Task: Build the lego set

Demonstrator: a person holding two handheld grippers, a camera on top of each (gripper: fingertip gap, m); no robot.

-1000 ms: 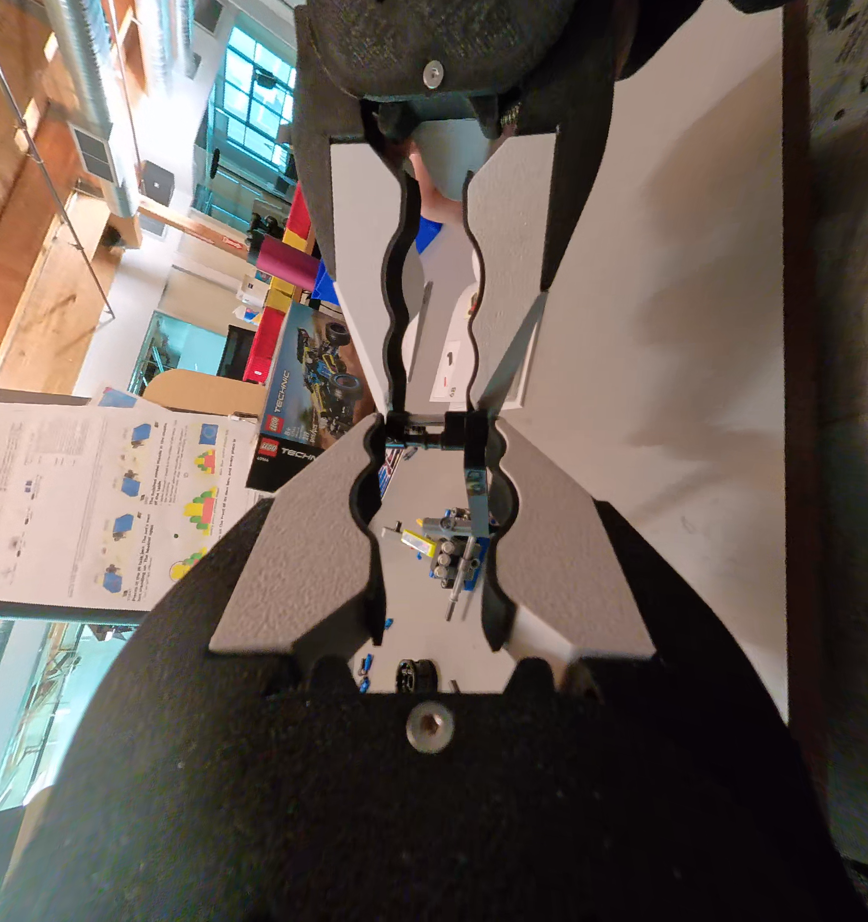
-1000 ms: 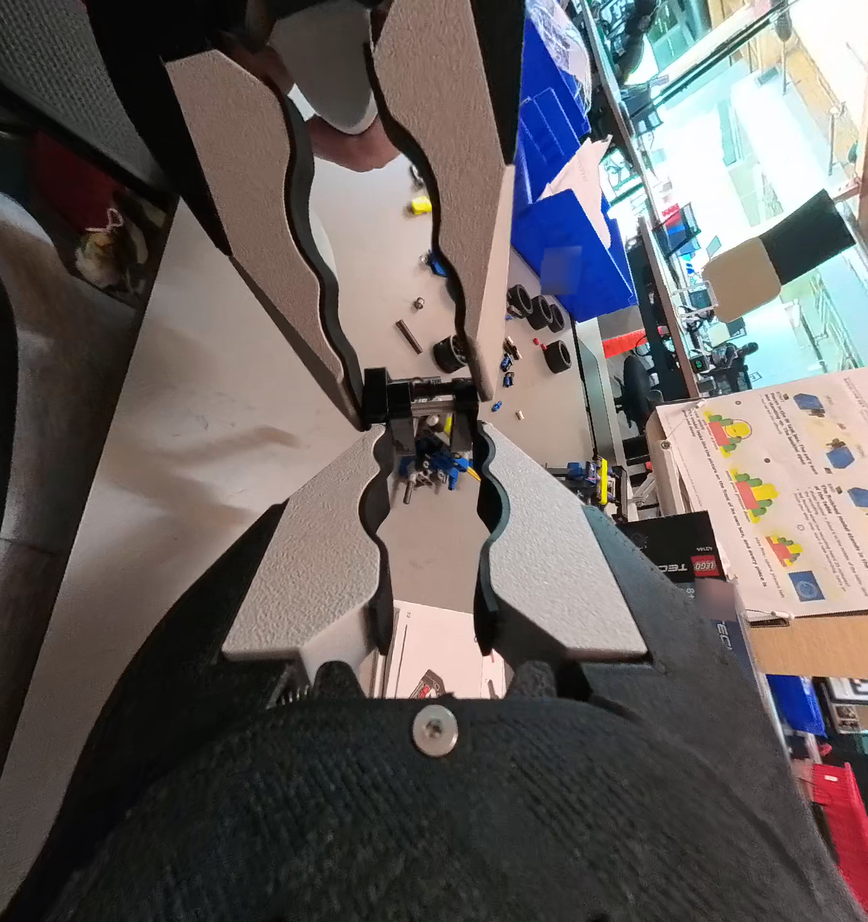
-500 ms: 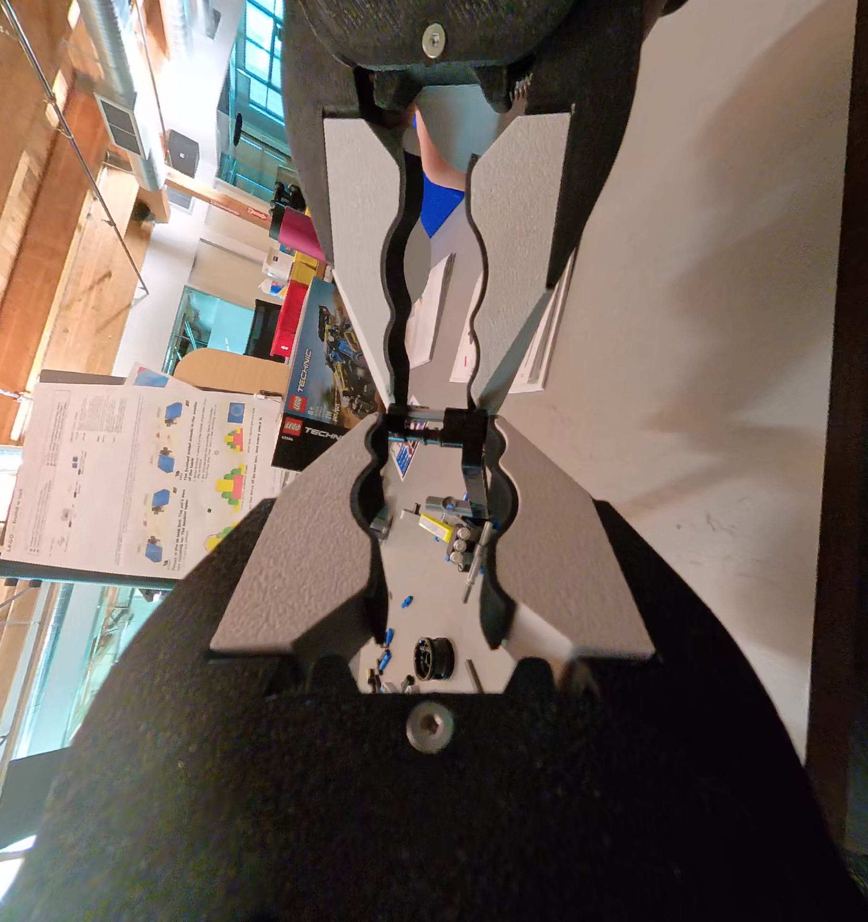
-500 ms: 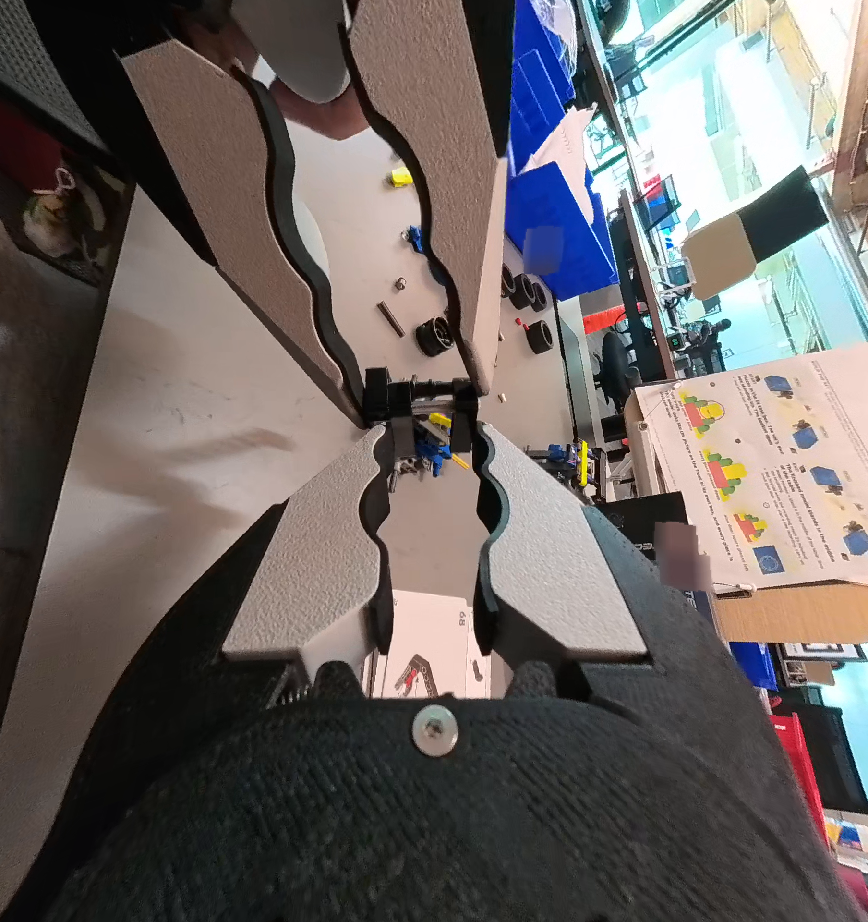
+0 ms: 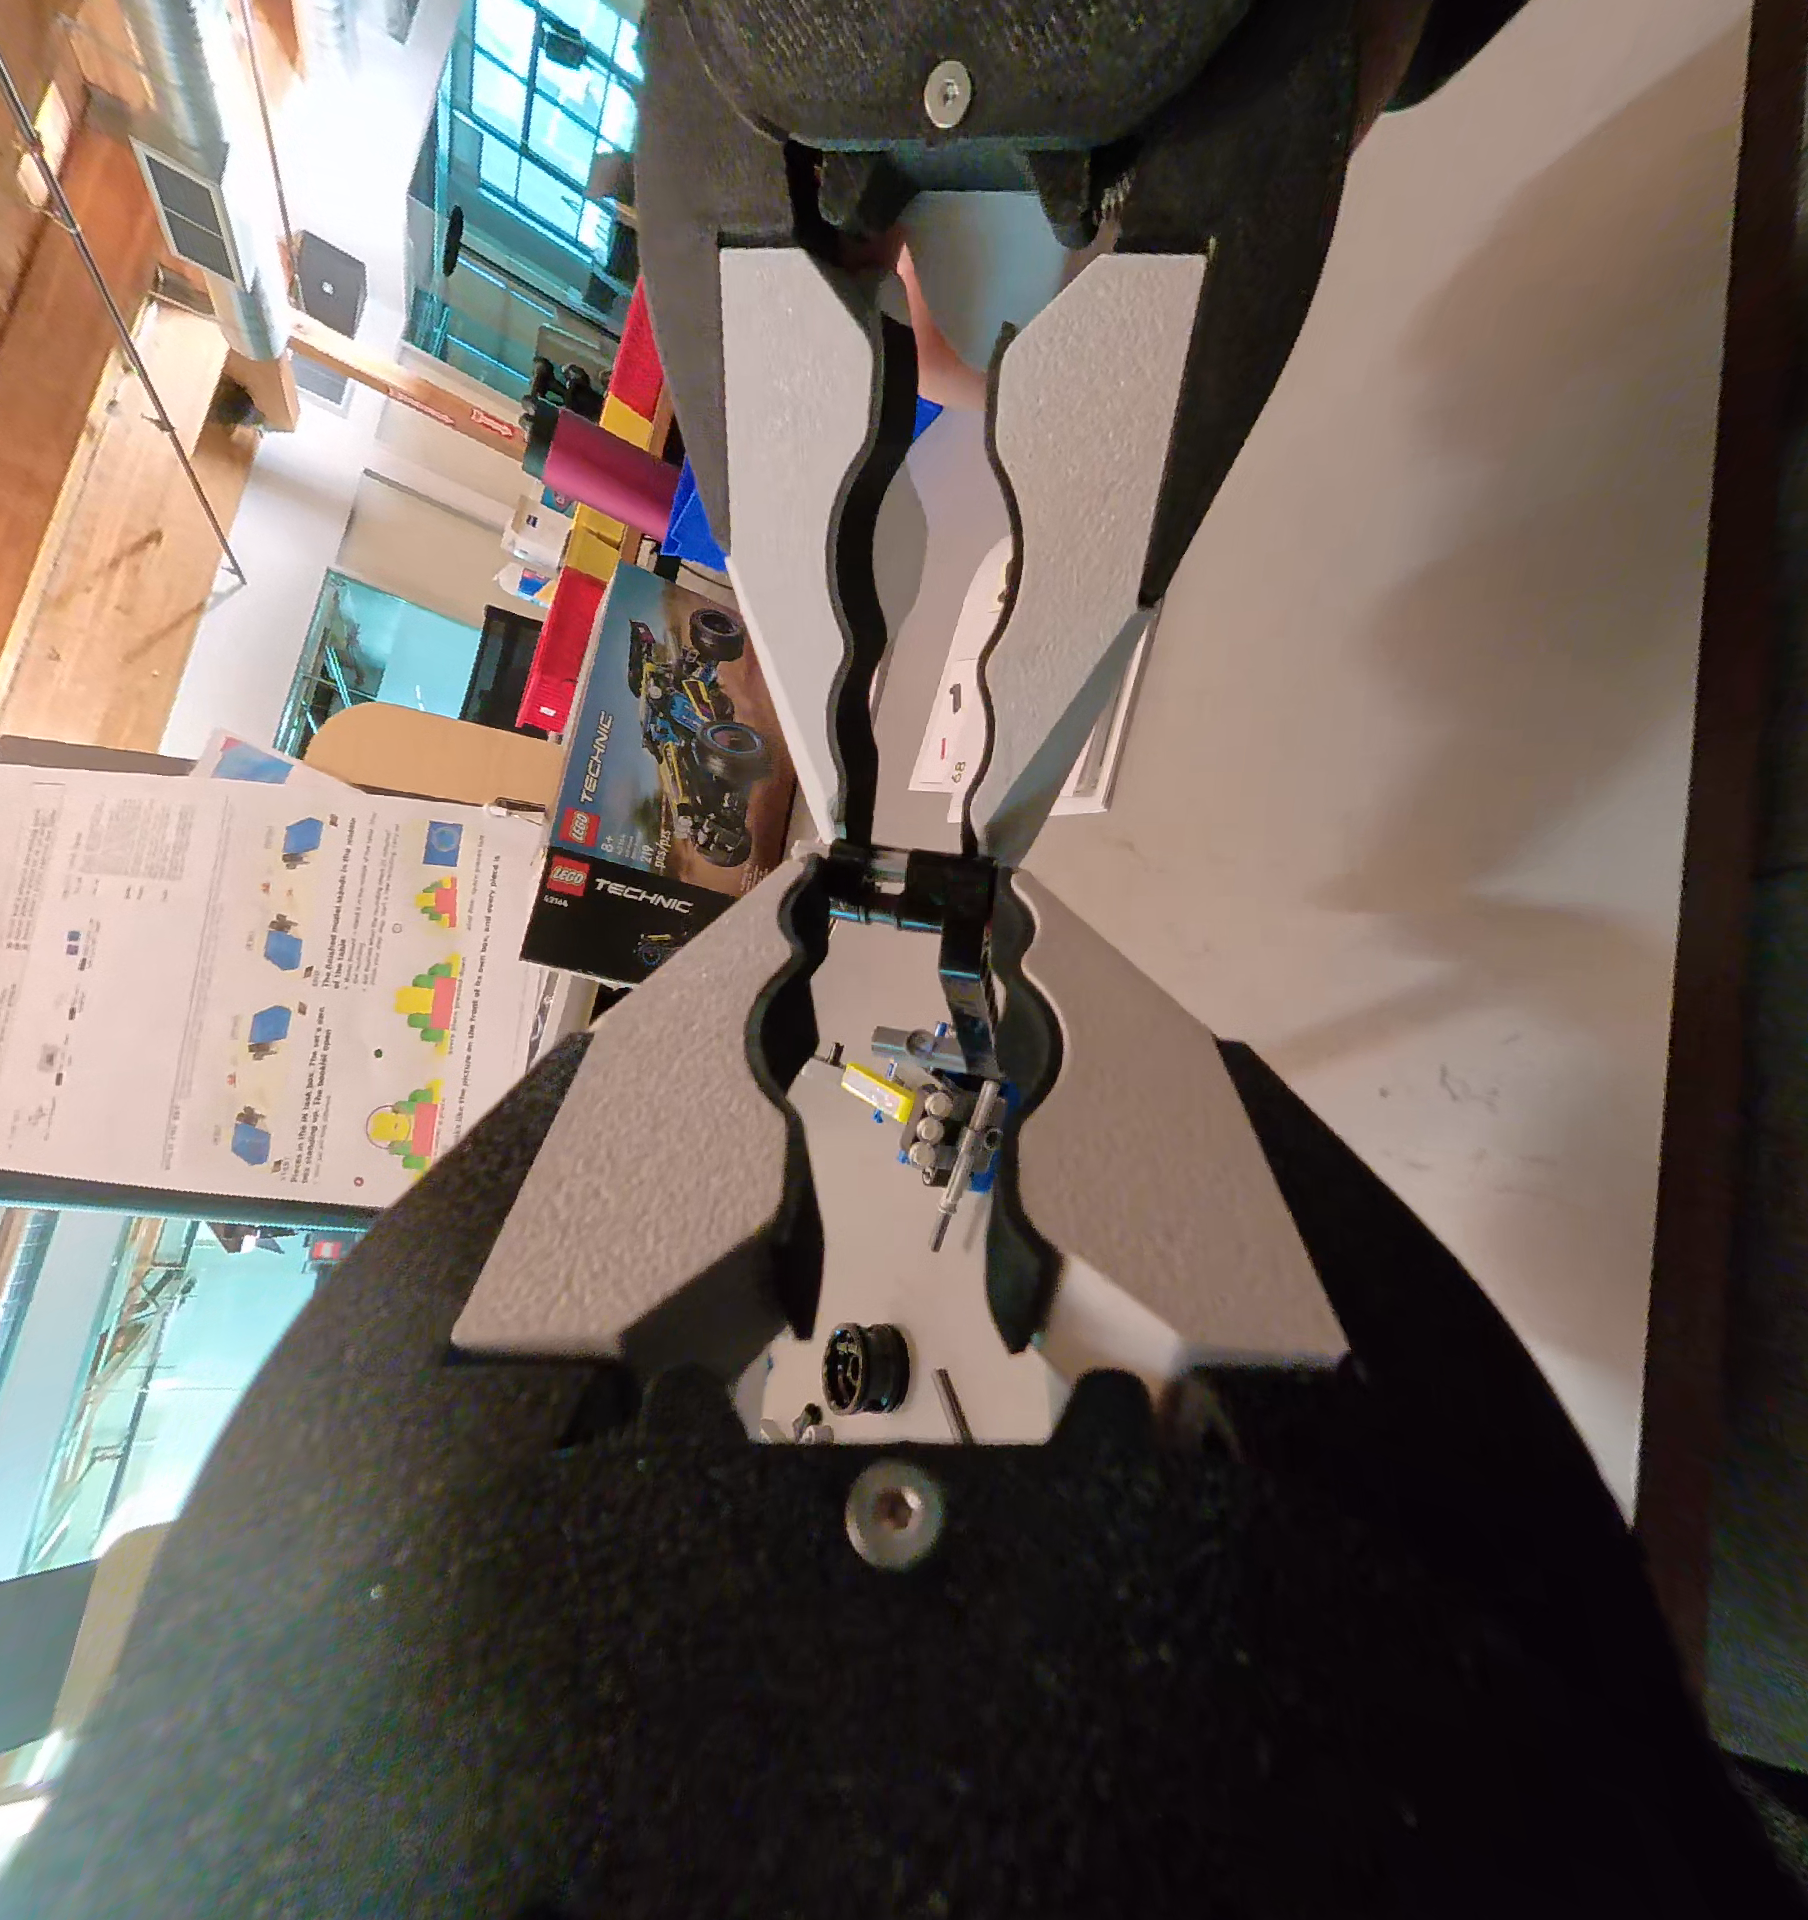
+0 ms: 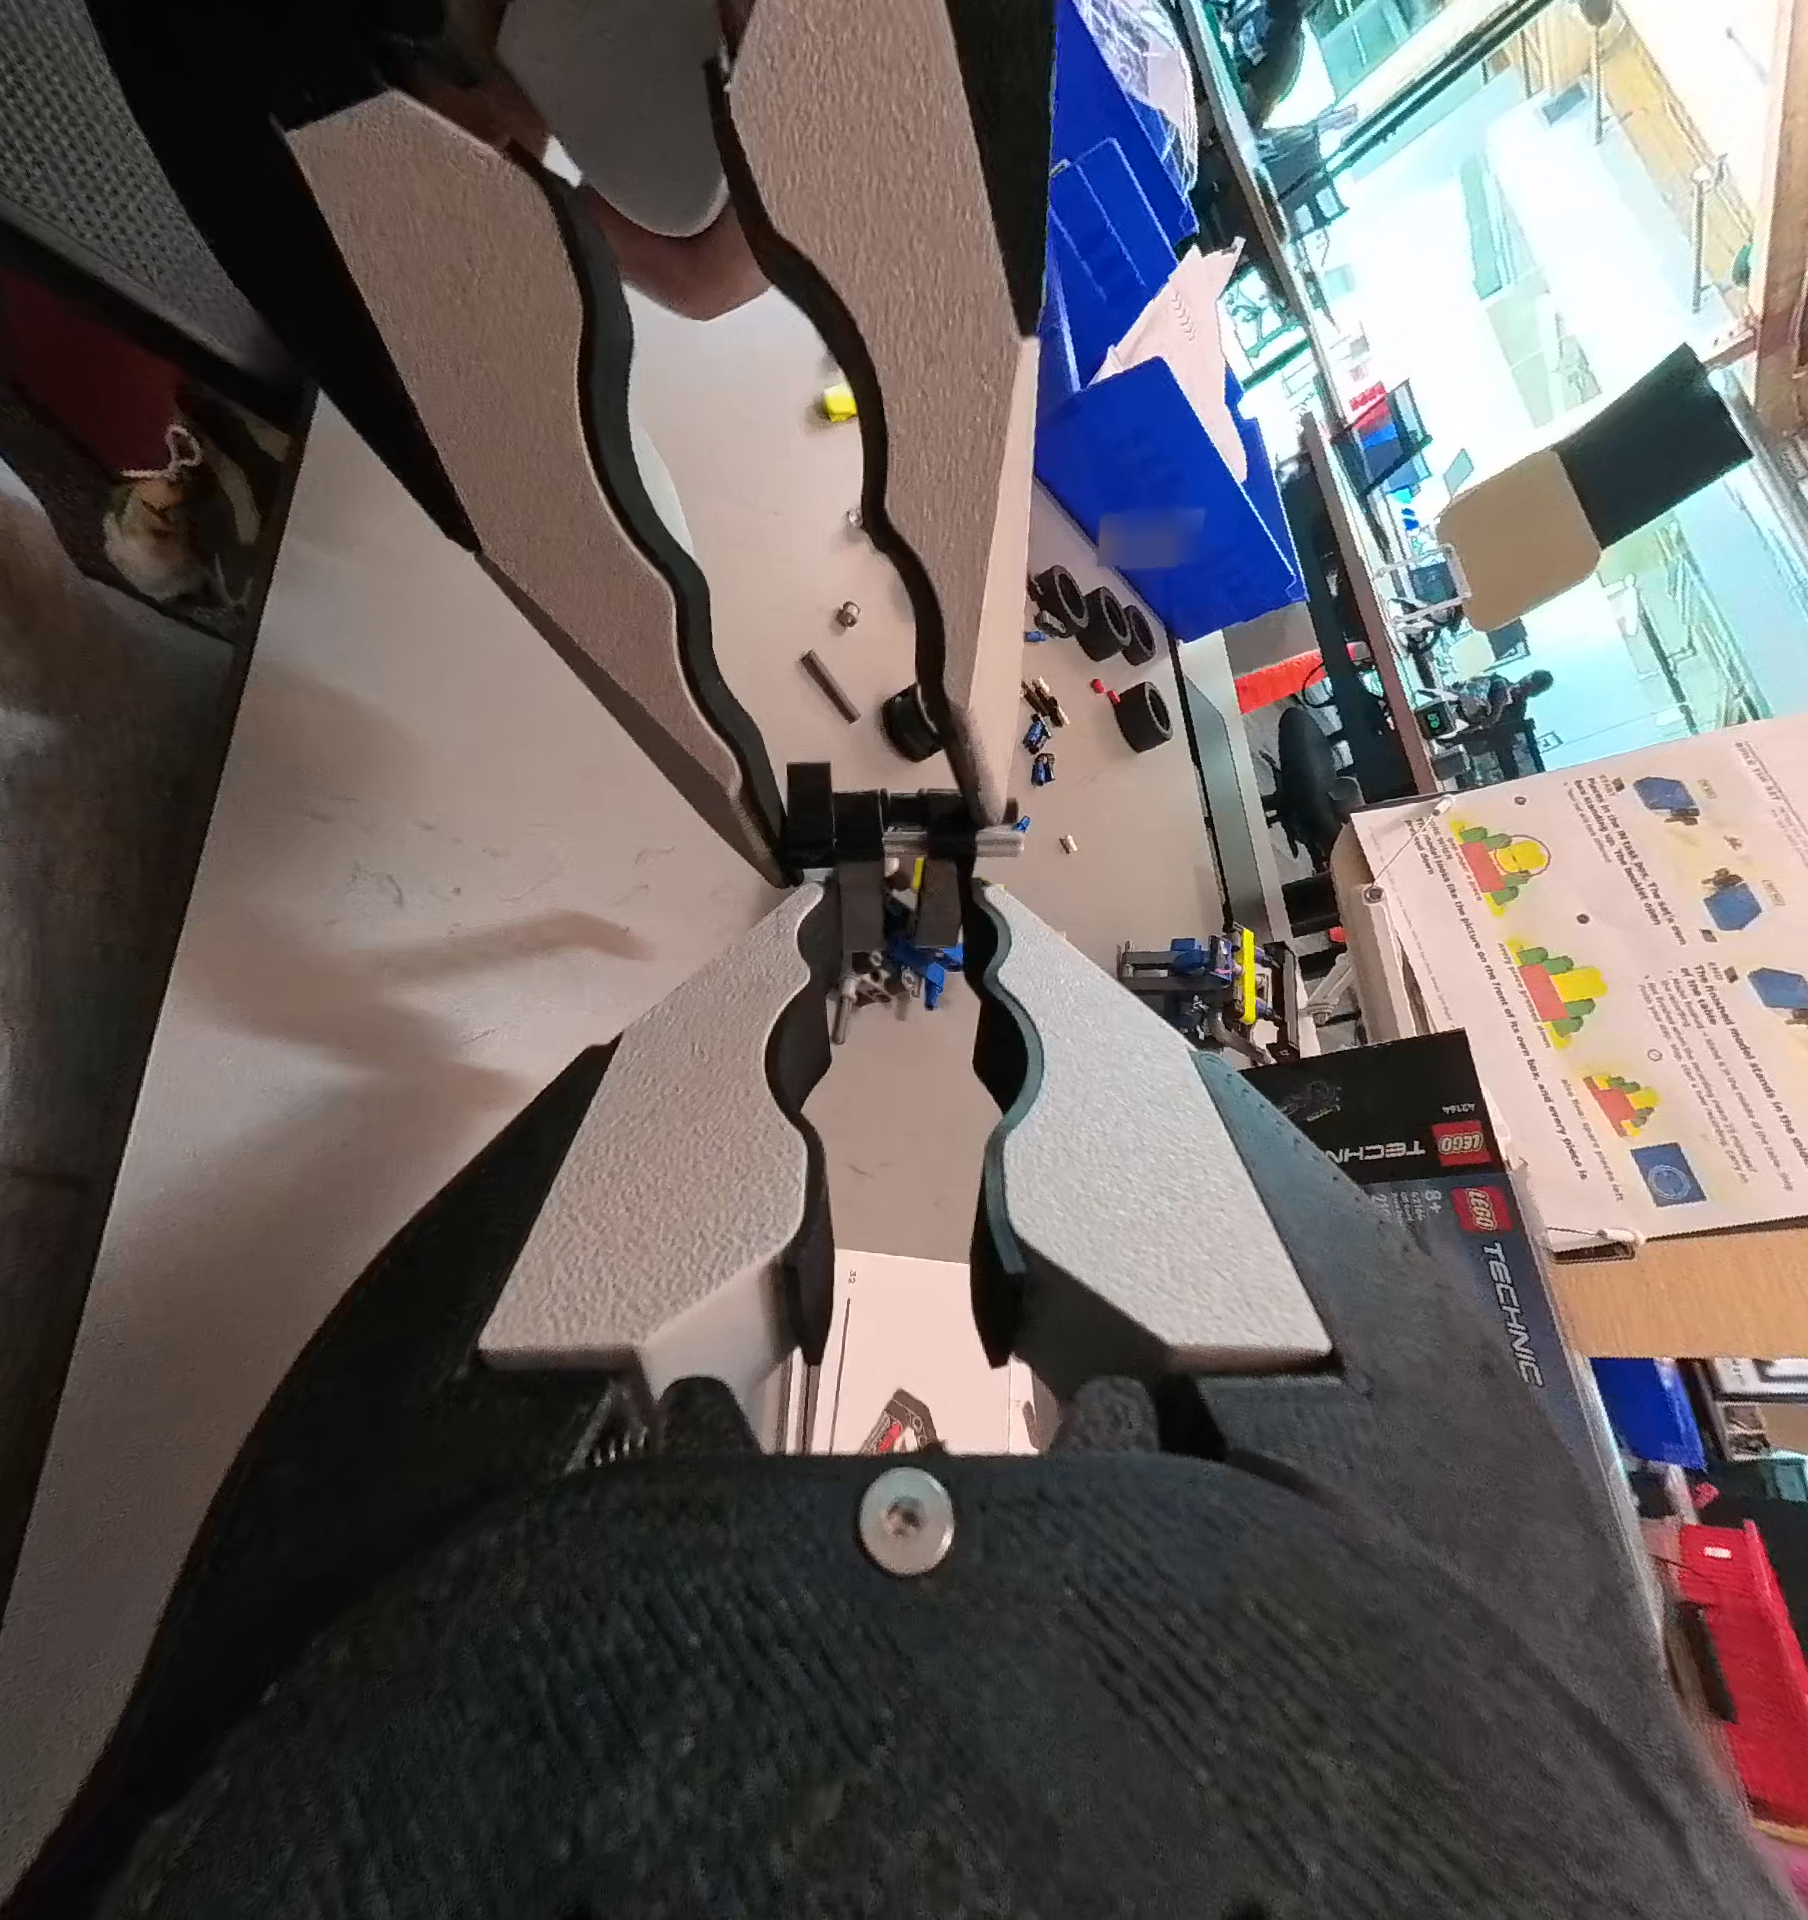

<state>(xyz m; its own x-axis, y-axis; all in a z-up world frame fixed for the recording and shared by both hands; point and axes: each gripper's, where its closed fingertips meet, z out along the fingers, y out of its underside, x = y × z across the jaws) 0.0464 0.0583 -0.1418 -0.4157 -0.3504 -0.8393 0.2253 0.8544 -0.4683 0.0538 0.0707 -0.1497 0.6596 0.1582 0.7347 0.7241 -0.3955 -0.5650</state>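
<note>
Since a moment ago, we have hardly moved; only the room behind has slid a little. Our left gripper [image 5: 910,899] and right gripper [image 6: 884,883] meet tip to tip above the table [image 5: 1399,727]. Both squeeze one small black toy part [image 5: 915,894], held between them. A black wheel [image 5: 864,1369] lies below on the table.

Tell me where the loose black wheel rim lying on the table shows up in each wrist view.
Left wrist view: the black wheel rim lies on the table low in the picture, between the bases of that gripper's own fingers.
Right wrist view: the rim sits just above centre, partly hidden behind a finger of the other gripper.
Shared landmark: the small dark rod lies close beside it in both.
</note>
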